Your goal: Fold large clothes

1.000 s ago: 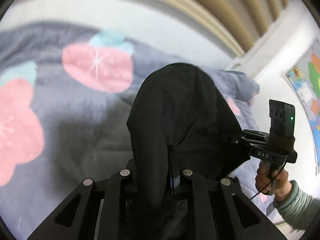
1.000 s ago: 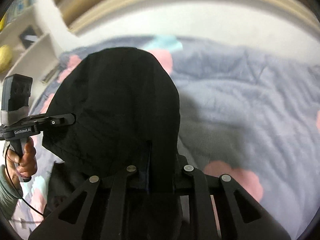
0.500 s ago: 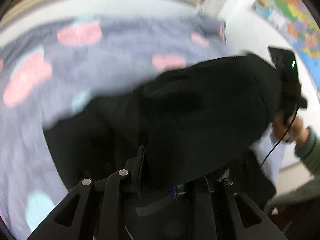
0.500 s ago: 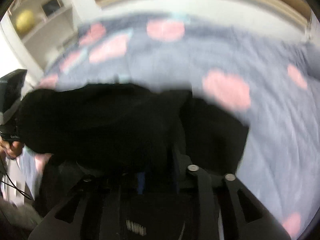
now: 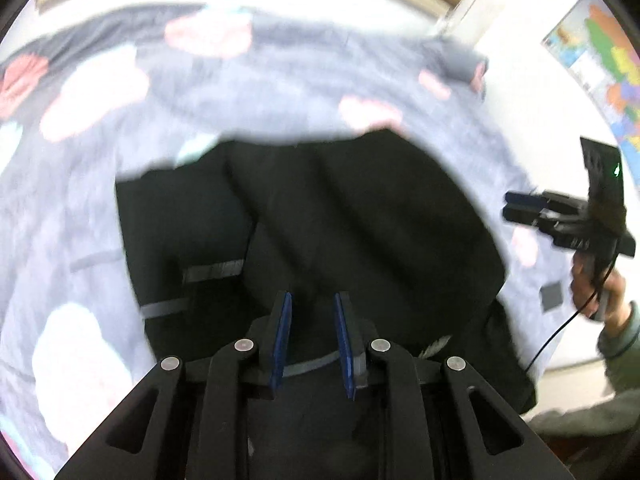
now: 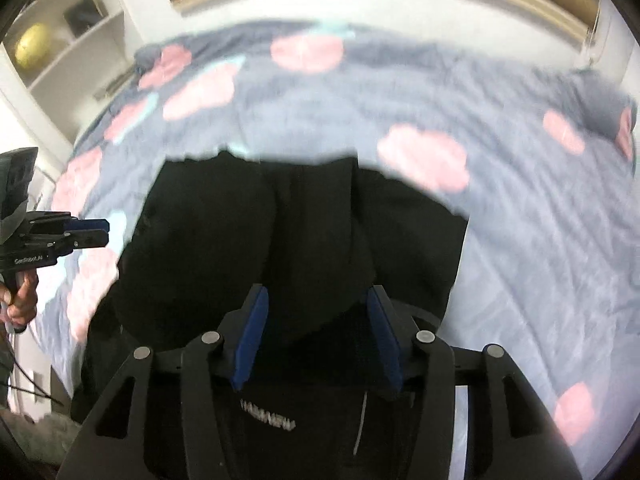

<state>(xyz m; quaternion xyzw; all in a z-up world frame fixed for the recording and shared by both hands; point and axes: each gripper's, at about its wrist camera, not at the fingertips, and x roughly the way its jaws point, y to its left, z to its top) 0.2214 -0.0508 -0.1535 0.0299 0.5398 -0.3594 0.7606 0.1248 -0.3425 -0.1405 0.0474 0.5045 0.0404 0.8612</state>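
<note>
A black garment [image 5: 360,208] with grey stripes lies folded over itself on the grey flowered quilt [image 5: 280,92]. My left gripper [image 5: 313,298] hovers over its near edge, jaws slightly open, with nothing pinched between the blue pads. In the right wrist view the same garment [image 6: 248,220] shows white lettering near the bottom. My right gripper [image 6: 317,294] is above it with its jaws opening; a fold of the cloth sits loosely between the pads, and neither presses on it. Each gripper shows in the other's view: left gripper [image 6: 102,231], right gripper [image 5: 509,206].
The quilt [image 6: 520,240] covers the bed around the garment. A white shelf with a yellow ball [image 6: 32,46] stands left of the bed. A coloured map [image 5: 608,64] hangs on the right wall. A person's hand [image 5: 592,284] holds the right gripper's handle.
Both grippers held the black cloth up, shut on it. They swung it over and down onto the bed, and both sets of jaws have come off the cloth.
</note>
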